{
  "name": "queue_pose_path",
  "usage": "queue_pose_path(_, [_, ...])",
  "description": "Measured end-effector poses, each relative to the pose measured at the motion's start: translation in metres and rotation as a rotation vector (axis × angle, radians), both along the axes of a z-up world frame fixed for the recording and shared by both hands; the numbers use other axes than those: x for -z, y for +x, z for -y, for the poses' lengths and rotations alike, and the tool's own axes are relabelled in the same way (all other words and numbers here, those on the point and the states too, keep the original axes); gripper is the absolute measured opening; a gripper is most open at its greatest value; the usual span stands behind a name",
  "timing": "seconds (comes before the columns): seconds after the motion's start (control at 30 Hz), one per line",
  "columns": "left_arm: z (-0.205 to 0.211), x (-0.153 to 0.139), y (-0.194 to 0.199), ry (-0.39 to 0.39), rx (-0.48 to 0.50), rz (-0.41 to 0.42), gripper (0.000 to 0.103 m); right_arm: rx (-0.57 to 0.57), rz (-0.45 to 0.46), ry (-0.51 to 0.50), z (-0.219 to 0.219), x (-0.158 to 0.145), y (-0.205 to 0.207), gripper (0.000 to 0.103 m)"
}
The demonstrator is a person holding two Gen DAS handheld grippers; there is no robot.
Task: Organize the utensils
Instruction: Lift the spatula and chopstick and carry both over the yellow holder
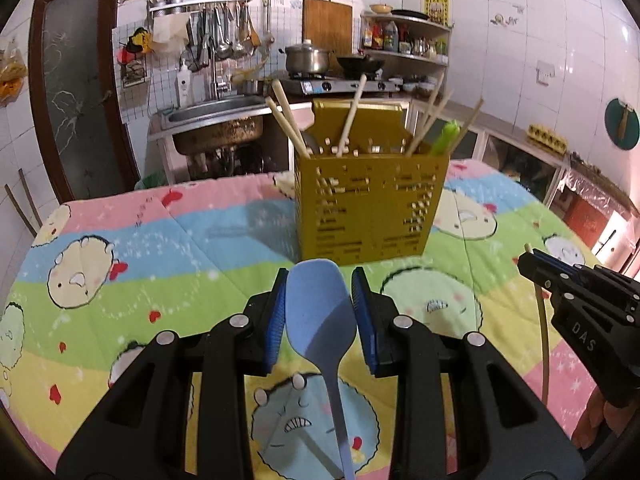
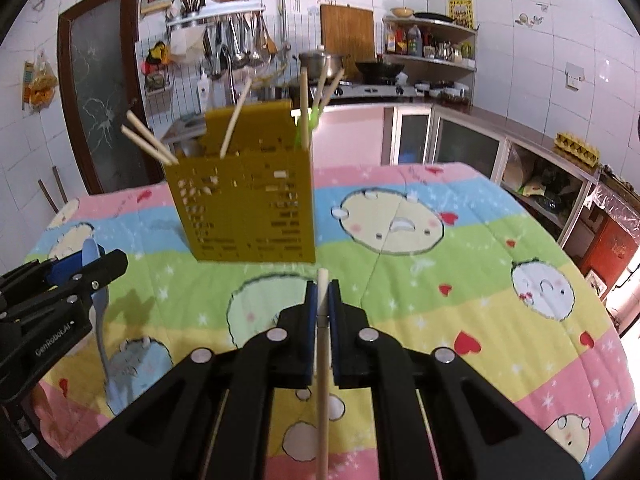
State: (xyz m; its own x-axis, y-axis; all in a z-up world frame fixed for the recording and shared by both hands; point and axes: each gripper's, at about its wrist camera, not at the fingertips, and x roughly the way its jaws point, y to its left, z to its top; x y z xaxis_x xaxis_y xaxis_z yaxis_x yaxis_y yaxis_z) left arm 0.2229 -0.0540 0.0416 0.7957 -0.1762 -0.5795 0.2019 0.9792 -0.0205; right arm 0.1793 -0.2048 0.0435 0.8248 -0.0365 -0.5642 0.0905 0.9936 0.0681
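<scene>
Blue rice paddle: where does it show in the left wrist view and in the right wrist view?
Left wrist view: blue rice paddle at bottom centre, between the left gripper's jaws.
Right wrist view: paddle at the left edge, in that gripper.
Shared landmark: yellow utensil holder on the patterned cloth.

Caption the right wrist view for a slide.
Right gripper shut on a chopstick, facing the yellow utensil holder on a cartoon-print tablecloth.

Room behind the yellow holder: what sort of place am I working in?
Most likely a home kitchen: a gas stove with a pot and wok, a steel sink, and ladles hanging on a wall rack against white tiled walls.
</scene>
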Motion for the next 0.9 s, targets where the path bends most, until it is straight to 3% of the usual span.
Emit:
queue_pose_path(0.53, [-0.009, -0.027, -0.007, -0.017, 0.018, 0.11, 0.031, -0.003, 0.244, 0.034, -0.001, -0.044, -0.013, 0.006])
queue_pose_path(0.9, [-0.011, -0.037, -0.007, -0.024, 0.03, 0.144, 0.03, 0.017, 0.338, 0.02, -0.001, -0.061, -0.009, 0.006])
